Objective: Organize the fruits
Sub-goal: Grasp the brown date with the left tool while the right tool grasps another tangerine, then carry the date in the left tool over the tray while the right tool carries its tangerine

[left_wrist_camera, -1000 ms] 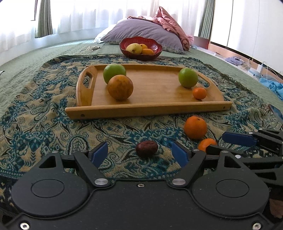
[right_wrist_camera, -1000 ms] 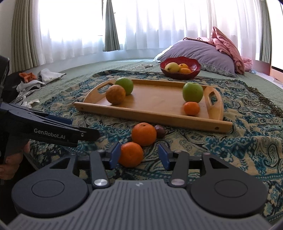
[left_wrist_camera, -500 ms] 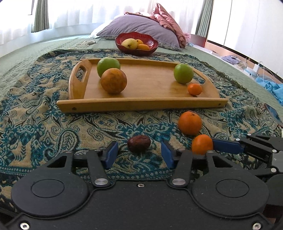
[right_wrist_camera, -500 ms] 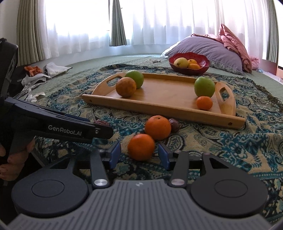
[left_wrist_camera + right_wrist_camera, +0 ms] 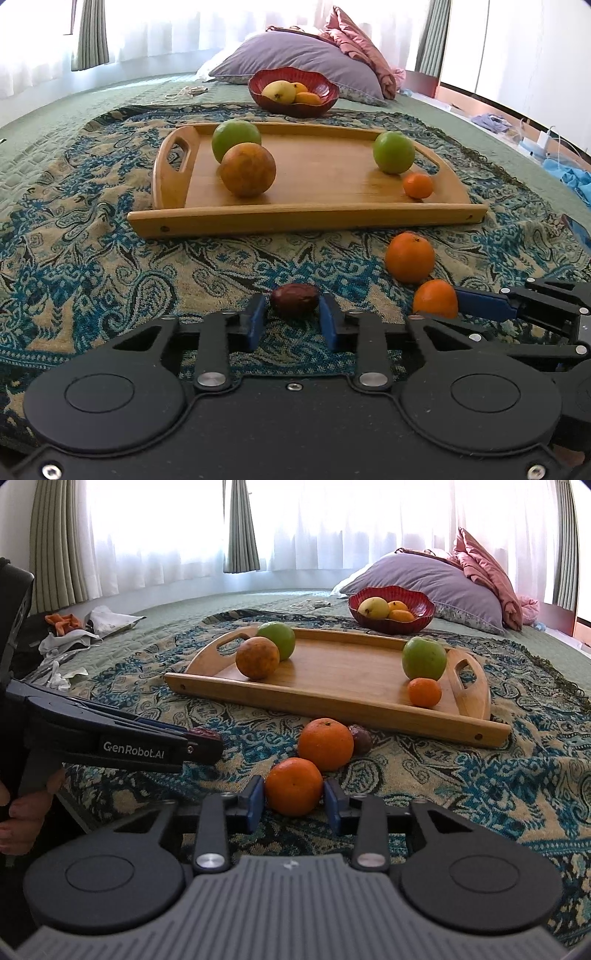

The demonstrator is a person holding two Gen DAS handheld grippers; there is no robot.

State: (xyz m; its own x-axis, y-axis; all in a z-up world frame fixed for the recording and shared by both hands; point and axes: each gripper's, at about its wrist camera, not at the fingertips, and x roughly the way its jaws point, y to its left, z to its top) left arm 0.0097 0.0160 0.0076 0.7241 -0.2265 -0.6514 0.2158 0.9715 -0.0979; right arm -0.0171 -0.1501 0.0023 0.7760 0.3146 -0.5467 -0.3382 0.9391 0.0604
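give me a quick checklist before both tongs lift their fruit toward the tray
1. Left tongs closed on the dark red date: ok. The jaws have just been closing and the pads sit against both its ends.
2. Right tongs closed on the near orange: ok, pads at both its sides after the jaws have just been closing; firmness cannot tell.
3. Near orange free of the bigger orange behind it: cannot tell, they look touching.
4. Free space on the wooden tray: ok, the middle is bare.
5. Small dark fruit behind the bigger orange out of the way: ok.
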